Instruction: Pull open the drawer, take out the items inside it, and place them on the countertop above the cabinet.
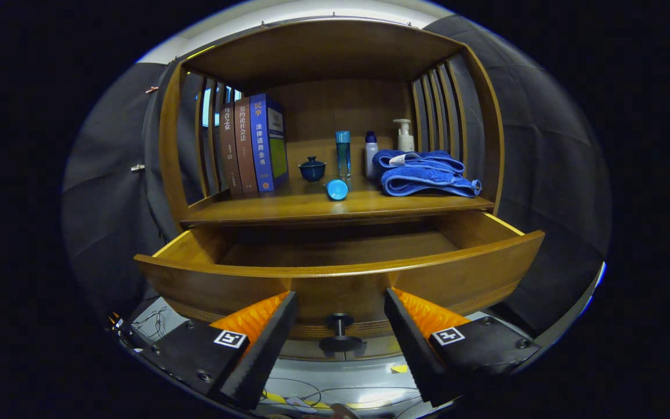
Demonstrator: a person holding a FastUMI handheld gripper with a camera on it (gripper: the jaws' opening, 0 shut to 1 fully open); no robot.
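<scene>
The wooden drawer (335,282) stands pulled out from the cabinet, its curved front just ahead of my fingers. Its inside shows bare wood as far as I can see over the front. A dark round knob (340,333) on the drawer front sits between my fingers, untouched. My gripper (341,302) is open, one finger on each side of the knob. On the countertop (288,208) above the drawer lie a blue cylinder on its side (337,189), a folded blue towel (425,173), a small dark blue lidded cup (312,169), a tall blue bottle (342,152), a white bottle (371,154) and a pump bottle (405,135).
Three books (253,145) stand upright at the left of the countertop. Slatted wooden sides and a top board close in the shelf. Cables and tape lie on the pale floor (335,390) below the drawer.
</scene>
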